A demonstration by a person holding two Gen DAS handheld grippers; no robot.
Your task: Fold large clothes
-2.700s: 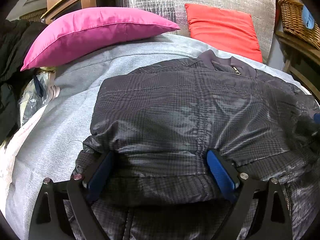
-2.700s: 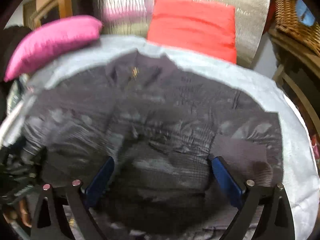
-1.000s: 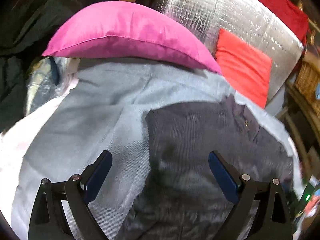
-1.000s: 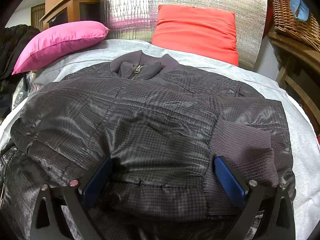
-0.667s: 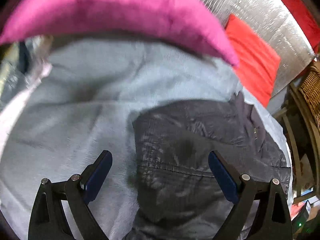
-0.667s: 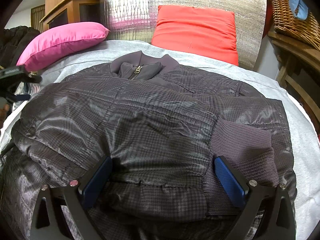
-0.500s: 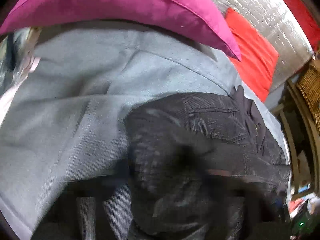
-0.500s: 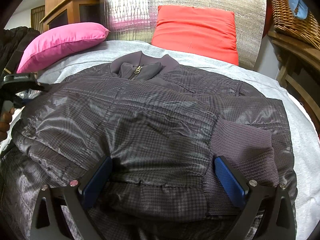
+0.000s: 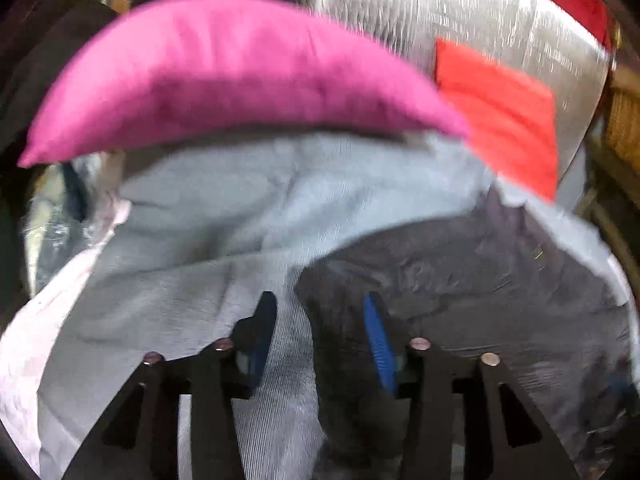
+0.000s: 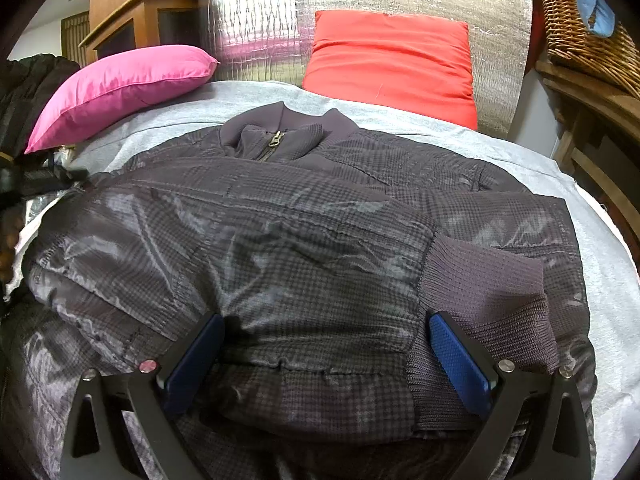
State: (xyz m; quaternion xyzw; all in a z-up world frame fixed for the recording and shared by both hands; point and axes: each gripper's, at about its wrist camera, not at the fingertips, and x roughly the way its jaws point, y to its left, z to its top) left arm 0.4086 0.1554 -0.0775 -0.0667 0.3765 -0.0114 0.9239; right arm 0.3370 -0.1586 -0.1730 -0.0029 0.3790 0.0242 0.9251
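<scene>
Dark checked bomber jacket (image 10: 288, 240) spread on a grey-sheeted bed (image 10: 600, 280), collar toward the pink pillow (image 10: 124, 84) and red cushion (image 10: 392, 60), sleeves laid across the chest; mid-fold by the look of it. Left gripper (image 9: 320, 336) at the jacket's shoulder edge, jaws opening, that edge between them but apparently unpinched; right gripper (image 10: 324, 356) spread wide over the hem, gripping nothing. Next, likely: pinching hem or side and folding the body over.
</scene>
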